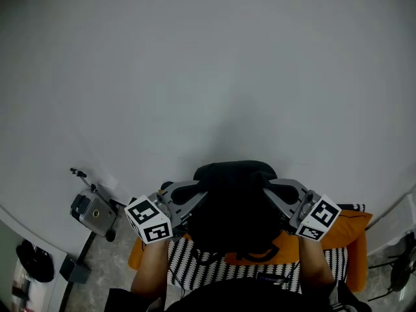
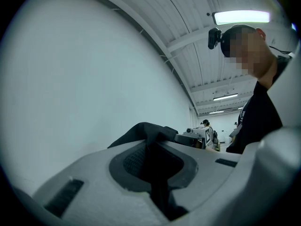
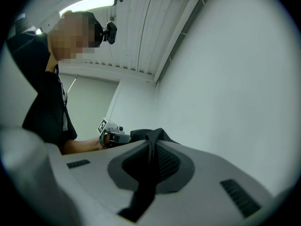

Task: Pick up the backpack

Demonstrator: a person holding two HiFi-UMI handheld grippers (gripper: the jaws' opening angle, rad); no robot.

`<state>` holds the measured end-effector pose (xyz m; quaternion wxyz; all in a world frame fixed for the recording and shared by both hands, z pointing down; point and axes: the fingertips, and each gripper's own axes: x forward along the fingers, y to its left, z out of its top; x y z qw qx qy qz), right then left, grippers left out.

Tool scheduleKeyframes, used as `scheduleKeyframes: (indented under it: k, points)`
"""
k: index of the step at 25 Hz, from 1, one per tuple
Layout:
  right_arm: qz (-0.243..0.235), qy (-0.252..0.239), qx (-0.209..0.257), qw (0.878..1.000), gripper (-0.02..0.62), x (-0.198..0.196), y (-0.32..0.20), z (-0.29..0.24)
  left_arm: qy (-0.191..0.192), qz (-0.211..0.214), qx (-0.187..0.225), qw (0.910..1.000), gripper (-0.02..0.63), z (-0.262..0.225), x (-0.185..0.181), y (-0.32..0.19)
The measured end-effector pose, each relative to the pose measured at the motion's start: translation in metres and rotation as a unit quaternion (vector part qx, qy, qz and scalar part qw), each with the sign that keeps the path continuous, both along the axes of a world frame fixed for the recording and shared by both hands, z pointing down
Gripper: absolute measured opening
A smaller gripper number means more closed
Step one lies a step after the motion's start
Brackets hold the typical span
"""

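1. Against a bare white wall (image 1: 208, 57) that fills the upper two thirds of the head view, a person holds a bag out in front with both forearms at the bottom edge.
2. Lower centre of that view: the black backpack (image 1: 234, 203) hangs between the two claws, one at each upper corner. It appears to be lifted off whatever lies below. It bulges and folds like soft, limp cloth, so it is likely to sag and swing rather than keep its shape. What it carries cannot be seen, so its weight is anyone's guess.
3. Bottom of the frame: an orange cloth (image 1: 344, 229) and a black-and-white striped fabric (image 1: 188, 259) spread beneath the bag. What they cover is hidden.
4. Left gripper view, centre: the left claw (image 2: 155, 147) is almost closed and pinches a thick fold of the bag's black fabric. More of the fabric bunches just beyond its tips.
5. Right gripper view, centre: the right claw (image 3: 151, 147) is clamped tight on a narrow black strap (image 3: 143, 187), which runs down between its pads towards the lower edge.
6. Straps and the seamed top edge look like the best places to hold, because loose panels would stretch and creep. The thin strap could slide through the pads if the bag swings, so sharing the load between both sides seems sensible.
7. Lower left of the head view: a small grey device (image 1: 94, 213) sits on the floor (image 1: 97, 265) by the wall, well apart from the bag.
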<state>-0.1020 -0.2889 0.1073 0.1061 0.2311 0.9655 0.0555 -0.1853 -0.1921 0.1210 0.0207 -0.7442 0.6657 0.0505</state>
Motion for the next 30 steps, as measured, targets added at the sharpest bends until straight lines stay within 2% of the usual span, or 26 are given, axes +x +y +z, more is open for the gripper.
scheduleKeyframes:
  k: [30]
  points:
    - [-0.032,-0.003,0.000,0.999,0.028,-0.0015,0.0058,0.0021,-0.008,-0.020,0.000,0.9998,0.038,-0.0003,0.0060,0.0091]
